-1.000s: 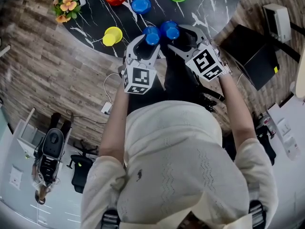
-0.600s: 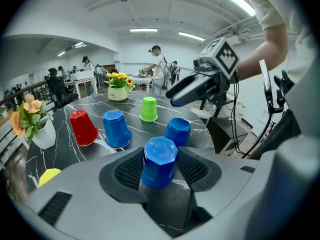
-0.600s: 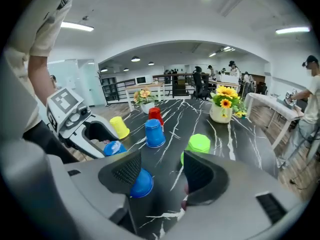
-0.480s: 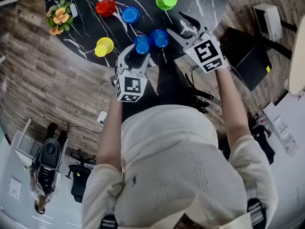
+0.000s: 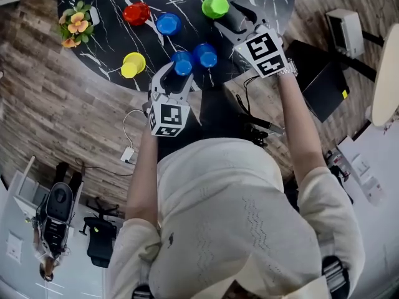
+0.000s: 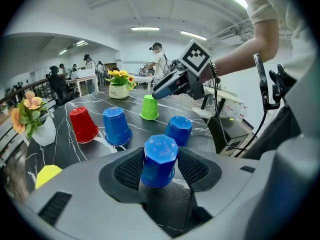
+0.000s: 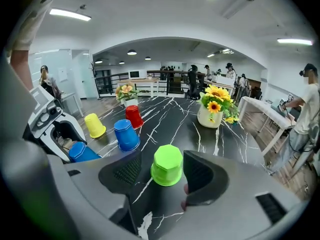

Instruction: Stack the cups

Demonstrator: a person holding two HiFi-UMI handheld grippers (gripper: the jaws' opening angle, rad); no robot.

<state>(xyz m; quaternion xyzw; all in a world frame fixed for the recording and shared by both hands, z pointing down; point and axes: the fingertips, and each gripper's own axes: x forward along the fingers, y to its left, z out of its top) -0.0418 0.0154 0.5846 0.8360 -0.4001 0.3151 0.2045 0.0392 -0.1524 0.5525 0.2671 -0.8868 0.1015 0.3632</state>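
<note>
On the black marble table (image 5: 103, 37) all the cups stand upside down and apart from one another, none stacked yet. The left hand-held gripper (image 6: 160, 165) is closed on a blue cup (image 6: 160, 153) near the table's front edge: both ribbed pads press on the cup's sides, and the cup rests with its rim down on the table. Just beside it, slightly farther in, stands a second blue cup (image 6: 178, 130), not touching the first. A third blue cup (image 6: 116, 126) sits farther back next to a red cup (image 6: 82, 125), and a yellow cup (image 6: 47, 174) stands off to the left near the table's edge. The right hand-held gripper (image 7: 162, 163) has its jaws spread apart around a green cup (image 7: 167, 165), with a clear gap showing at the left pad, so the cup stands between the jaws without being clamped. A white vase of sunflowers (image 7: 212, 108) stands deeper on the table.
</note>
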